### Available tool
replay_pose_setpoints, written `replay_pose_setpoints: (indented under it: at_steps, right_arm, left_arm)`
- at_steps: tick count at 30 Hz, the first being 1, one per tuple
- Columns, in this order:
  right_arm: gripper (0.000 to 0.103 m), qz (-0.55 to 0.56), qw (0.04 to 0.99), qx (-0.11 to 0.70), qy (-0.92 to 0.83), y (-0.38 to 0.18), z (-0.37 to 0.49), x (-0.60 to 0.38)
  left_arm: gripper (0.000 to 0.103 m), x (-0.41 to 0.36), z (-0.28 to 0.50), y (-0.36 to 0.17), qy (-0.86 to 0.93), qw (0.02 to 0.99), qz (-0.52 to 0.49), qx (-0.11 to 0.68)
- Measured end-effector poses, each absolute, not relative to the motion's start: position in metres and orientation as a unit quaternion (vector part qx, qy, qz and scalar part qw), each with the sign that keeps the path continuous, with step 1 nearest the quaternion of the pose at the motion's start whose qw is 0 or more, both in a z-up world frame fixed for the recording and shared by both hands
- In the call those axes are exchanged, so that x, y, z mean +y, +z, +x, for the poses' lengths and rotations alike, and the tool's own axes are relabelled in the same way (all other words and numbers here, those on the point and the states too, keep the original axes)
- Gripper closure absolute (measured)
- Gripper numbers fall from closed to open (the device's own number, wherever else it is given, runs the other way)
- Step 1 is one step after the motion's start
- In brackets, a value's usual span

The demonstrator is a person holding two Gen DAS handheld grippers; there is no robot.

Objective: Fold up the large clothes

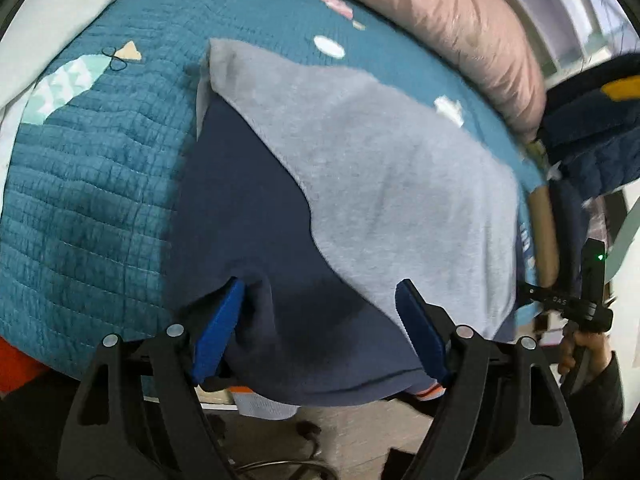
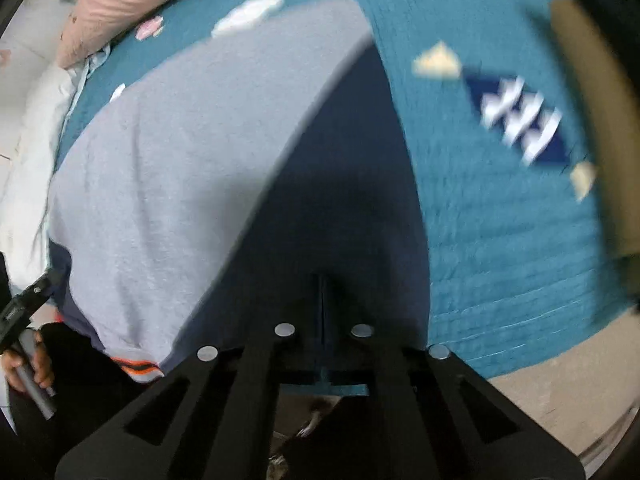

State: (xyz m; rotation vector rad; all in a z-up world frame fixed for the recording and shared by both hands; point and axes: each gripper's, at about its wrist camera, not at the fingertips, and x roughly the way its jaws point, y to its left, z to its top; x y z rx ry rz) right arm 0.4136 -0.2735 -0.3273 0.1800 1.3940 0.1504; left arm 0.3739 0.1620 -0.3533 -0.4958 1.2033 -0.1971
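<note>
1. A navy garment [image 1: 248, 216], its grey lining turned over, is spread on the quilted bed [image 1: 88, 184].
2. The left tool [image 1: 320, 320] is spread; the right tool [image 2: 322, 300] is pressed together, seemingly pinching the hem.
3. Mid-fold is judged; carrying the edge across is called for.

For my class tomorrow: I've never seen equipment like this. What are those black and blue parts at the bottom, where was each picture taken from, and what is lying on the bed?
No robot here: a person holds a hand-operated gripper in each hand, with a fisheye camera on each looking along its fingers. The left wrist view shows the left gripper open, its blue pads either side of a navy sweatshirt whose grey fleece lining is folded over on top. The right wrist view shows the right gripper closed, seemingly on the navy fabric, though blur and shadow hide the pinch. The garment lies on a teal quilt, with a pink duvet behind.
</note>
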Motion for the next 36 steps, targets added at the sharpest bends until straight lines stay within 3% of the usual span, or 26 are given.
replay_pose_setpoints:
  at_steps: [3,7,13,18,27,36]
  right_arm:
    - [0.101,0.119,0.784,0.593,0.137,-0.293,0.434,-0.238]
    - [0.101,0.118,0.778,0.583,0.201,-0.287,0.466,-0.172]
    - [0.103,0.100,0.764,0.615,0.165,-0.338,0.503,-0.126]
    - [0.103,0.132,0.755,0.623,0.159,-0.365,0.513,-0.132]
    - [0.098,0.123,0.758,0.614,0.181,-0.320,0.445,-0.140]
    - [0.103,0.154,0.742,0.627,0.181,-0.365,0.407,-0.141]
  left_arm:
    - [0.024,0.173,0.368,-0.345,-0.103,0.794,-0.273,0.533]
    - [0.024,0.192,0.361,-0.335,-0.100,0.801,-0.303,0.507]
    - [0.020,0.218,0.355,-0.336,-0.079,0.806,-0.320,0.491]
    - [0.020,0.234,0.356,-0.363,-0.064,0.772,-0.355,0.524]
    - [0.019,0.212,0.362,-0.375,-0.076,0.763,-0.328,0.552]
    - [0.022,0.169,0.367,-0.378,-0.084,0.745,-0.285,0.598]
